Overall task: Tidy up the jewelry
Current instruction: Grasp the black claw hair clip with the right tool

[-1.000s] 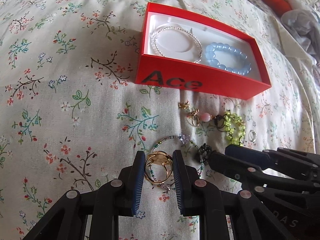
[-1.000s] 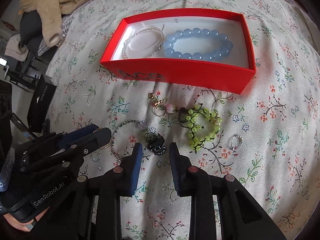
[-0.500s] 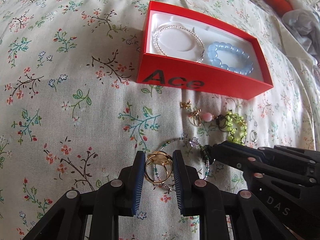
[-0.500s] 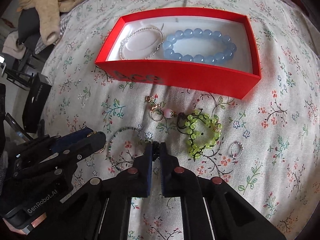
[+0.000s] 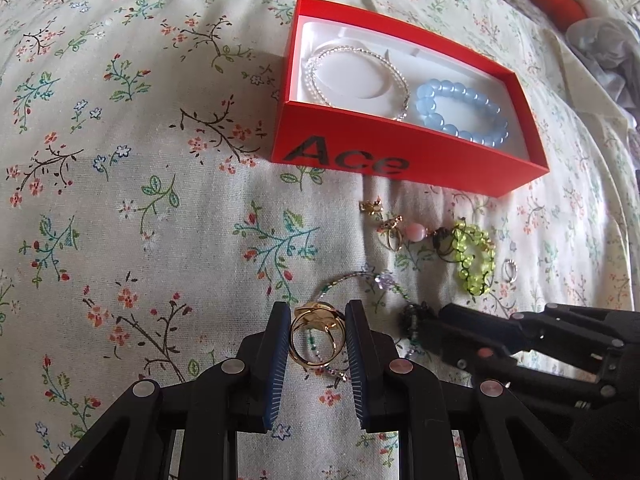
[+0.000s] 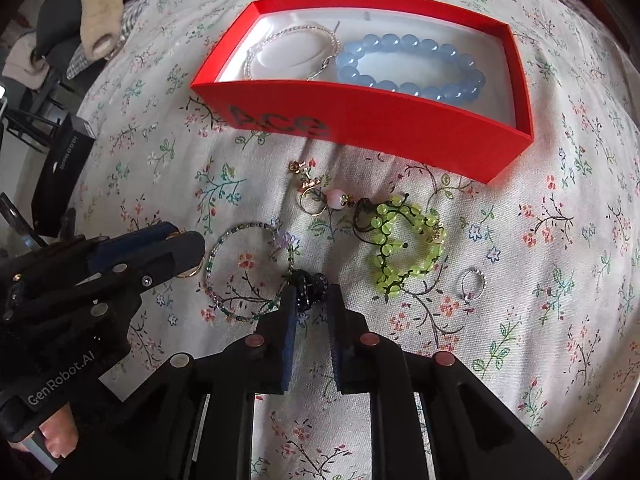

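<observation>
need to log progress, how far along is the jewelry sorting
Done: a clear beaded bracelet and a blue bead bracelet lie in the red box. In hand: the left gripper pinches a gold ring; the right gripper, jaws just reopening, straddles a dark beaded piece. Left on the bedspread: green bead bracelet, thin seed-bead bracelet, pink-bead charm, small silver ring.

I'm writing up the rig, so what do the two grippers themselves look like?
Both grippers are matte black linkages with round silver rivets and flat fingers faced with ribbed dark-blue pads. The left gripper reads "GenRobot.AI" in white on its body. The right gripper matches. No cables or sleeves show.
</observation>
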Available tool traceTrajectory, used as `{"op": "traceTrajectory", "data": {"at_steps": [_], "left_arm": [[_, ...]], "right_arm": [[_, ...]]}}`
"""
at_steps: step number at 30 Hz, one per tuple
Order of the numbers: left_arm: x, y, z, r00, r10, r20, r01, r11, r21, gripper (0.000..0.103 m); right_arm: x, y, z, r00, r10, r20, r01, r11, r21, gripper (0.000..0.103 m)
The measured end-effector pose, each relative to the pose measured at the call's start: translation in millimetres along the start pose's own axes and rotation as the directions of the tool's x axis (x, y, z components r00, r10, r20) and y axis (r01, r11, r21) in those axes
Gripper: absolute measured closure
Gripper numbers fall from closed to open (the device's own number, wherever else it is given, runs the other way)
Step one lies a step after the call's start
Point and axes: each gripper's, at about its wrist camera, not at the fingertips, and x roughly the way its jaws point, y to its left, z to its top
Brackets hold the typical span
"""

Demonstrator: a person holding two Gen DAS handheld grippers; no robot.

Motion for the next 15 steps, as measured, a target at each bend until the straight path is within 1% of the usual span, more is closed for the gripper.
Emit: {"op": "traceTrajectory", "data": {"at_steps": [6,8,9,15], "left_arm": [[2,-2,0,1.0,0.002,-0.001,-0.002,1.0,0.002,0.081],[2,-2,0,1.0,0.004,-0.001,-0.004,1.0,0.002,0.081],[2,-2,0,1.0,0.004,-0.001,-0.004,1.0,0.001,0.081],[1,1,0,1.0,0.008,0.004,-0.008,1.0,-0.01,0.081]], "right_arm": [[8,7,2,1.0,-0.023,-0.007,0.023,0.999,-0.027,0.082],[9,7,3,1.0,-0.018,-0.008,0.018,0.999,-0.028,0.077],[11,8,4,1.0,-0.016,-0.011,0.016,0.999,-0.029,0.076],[14,11,8,1.0,-0.012,-0.009,0.011,0.999,-0.037,0.076]]}}
